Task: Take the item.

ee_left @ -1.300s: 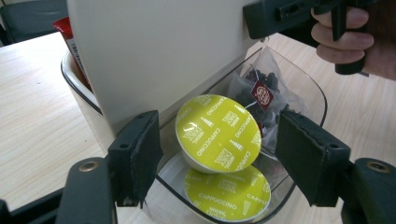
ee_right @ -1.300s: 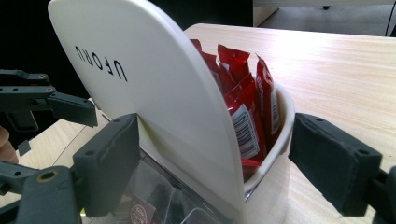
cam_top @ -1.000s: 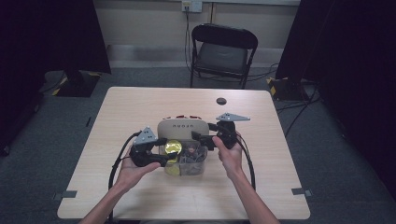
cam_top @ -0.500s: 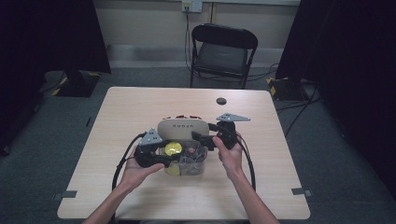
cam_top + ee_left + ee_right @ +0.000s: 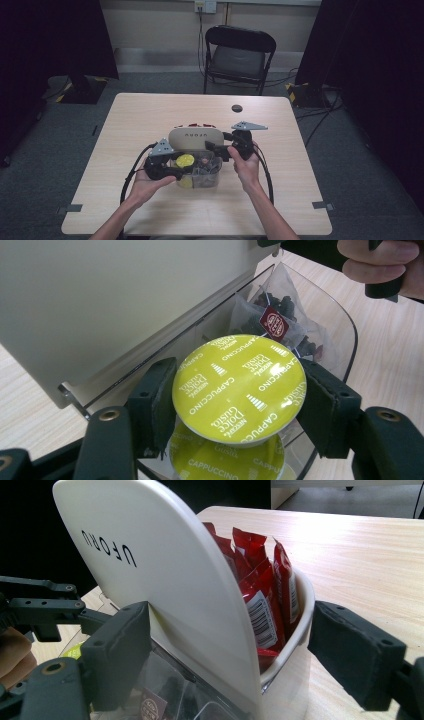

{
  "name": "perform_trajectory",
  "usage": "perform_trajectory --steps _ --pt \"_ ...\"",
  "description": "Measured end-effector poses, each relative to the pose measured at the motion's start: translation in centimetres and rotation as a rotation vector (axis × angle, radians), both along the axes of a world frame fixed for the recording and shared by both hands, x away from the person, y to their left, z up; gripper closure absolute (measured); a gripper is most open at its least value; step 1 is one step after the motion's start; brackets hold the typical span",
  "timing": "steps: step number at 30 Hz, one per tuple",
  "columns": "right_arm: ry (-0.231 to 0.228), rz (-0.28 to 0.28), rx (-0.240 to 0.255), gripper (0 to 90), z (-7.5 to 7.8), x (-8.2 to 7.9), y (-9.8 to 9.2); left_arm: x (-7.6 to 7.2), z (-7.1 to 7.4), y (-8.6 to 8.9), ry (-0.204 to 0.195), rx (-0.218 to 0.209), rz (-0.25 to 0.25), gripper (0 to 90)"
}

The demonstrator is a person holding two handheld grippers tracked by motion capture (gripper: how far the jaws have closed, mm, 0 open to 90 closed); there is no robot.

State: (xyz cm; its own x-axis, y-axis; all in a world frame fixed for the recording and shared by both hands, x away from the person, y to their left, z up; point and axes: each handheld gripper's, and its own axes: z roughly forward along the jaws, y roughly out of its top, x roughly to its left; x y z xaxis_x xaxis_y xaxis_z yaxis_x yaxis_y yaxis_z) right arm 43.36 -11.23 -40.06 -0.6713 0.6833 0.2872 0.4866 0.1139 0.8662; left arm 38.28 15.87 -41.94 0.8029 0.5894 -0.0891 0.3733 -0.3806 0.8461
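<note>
Risk lies mostly with the capsule (image 5: pixel 239 388): the left tool (image 5: pixel 235 405) has just been closing and now pinches its round foil rim above the clear bin (image 5: pixel 334 320), so it can pivot and slip back in. The right tool (image 5: pixel 227 650) stands unclenched around the white lid (image 5: pixel 165 580); if the lid tips down, it may strike the capsule.

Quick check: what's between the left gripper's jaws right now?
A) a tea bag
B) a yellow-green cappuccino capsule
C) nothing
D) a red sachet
B: in the left gripper view both pads of the left gripper press the rim of the yellow-green cappuccino capsule over the clear container.
</note>
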Motion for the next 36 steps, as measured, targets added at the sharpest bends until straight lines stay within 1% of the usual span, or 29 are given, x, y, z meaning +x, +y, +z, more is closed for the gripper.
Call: perform_trajectory --steps 1,3,4,6,7,8,10,12,13,16,22,23,25,26,28,29,30,31,33,35,36 --pt "0.000 -0.001 0.000 16.5 0.0 0.0 0.0 0.0 0.0 0.0 -0.005 0.010 0.004 37.7" --pt "0.001 -0.001 0.001 16.5 0.0 0.0 0.0 0.0 0.0 -0.1 0.001 0.001 0.007 37.6" --pt "0.001 0.000 0.000 16.4 0.0 0.0 0.0 0.0 0.0 -0.1 -0.002 0.009 0.008 38.7" --pt "0.001 0.001 0.000 16.4 0.0 0.0 0.0 -0.1 0.1 0.0 0.001 0.011 0.006 39.3" --pt "0.001 0.001 0.000 16.0 0.0 0.0 0.0 -0.1 0.1 0.0 0.010 0.013 0.006 39.4" --pt "0.001 0.001 0.000 16.0 0.0 0.0 0.0 -0.2 0.1 -0.1 0.013 0.005 0.007 39.4" --pt "0.003 0.002 -0.001 15.9 -0.1 0.1 0.0 -0.3 0.1 -0.2 0.008 0.007 0.000 39.7" --pt "0.002 0.001 -0.001 15.9 -0.1 0.0 0.1 -0.3 0.2 -0.2 0.001 0.019 -0.001 39.9" --pt "0.000 -0.001 -0.001 16.0 0.0 0.0 0.1 -0.3 0.2 -0.2 0.012 0.007 -0.001 40.8" --pt "-0.001 0.001 0.001 16.2 0.0 0.0 0.0 -0.4 0.2 -0.2 0.018 0.002 -0.002 40.8" --pt "0.000 0.001 0.004 16.7 0.0 0.0 0.0 -0.4 0.6 0.2 0.008 -0.024 -0.003 40.8" --pt "0.001 0.002 0.003 16.7 0.0 0.0 0.0 -0.4 0.8 0.4 0.008 -0.035 0.001 40.8" --pt "0.002 0.002 0.004 16.6 0.0 0.0 0.0 -0.4 0.9 0.5 0.007 -0.040 0.000 40.8" --pt "0.001 0.004 0.005 16.6 0.0 0.1 0.0 -0.4 0.9 0.6 0.013 -0.042 0.001 40.8" --pt "0.005 0.003 0.007 16.7 0.0 0.0 -0.1 -0.4 1.0 0.7 0.000 -0.052 0.007 40.8" --pt "0.003 0.003 0.005 16.7 0.0 0.1 -0.1 -0.4 1.1 0.8 -0.004 -0.051 0.002 40.8" --pt "0.003 0.003 0.005 16.7 0.0 0.1 -0.1 -0.5 1.2 0.8 -0.007 -0.050 0.007 40.8" --pt "0.006 0.005 0.009 16.3 -0.1 0.1 -0.1 -0.6 1.4 0.9 -0.023 -0.047 0.007 40.8" --pt "0.005 0.004 0.008 16.1 -0.1 0.1 -0.1 -0.6 1.5 1.0 -0.020 -0.047 0.003 40.8" --pt "0.003 0.003 0.006 15.8 -0.1 0.1 0.0 -0.7 1.7 1.1 -0.016 -0.057 0.003 40.8" --pt "0.003 0.003 0.005 15.7 -0.1 0.1 0.0 -0.7 1.8 1.2 -0.021 -0.061 -0.001 40.8"
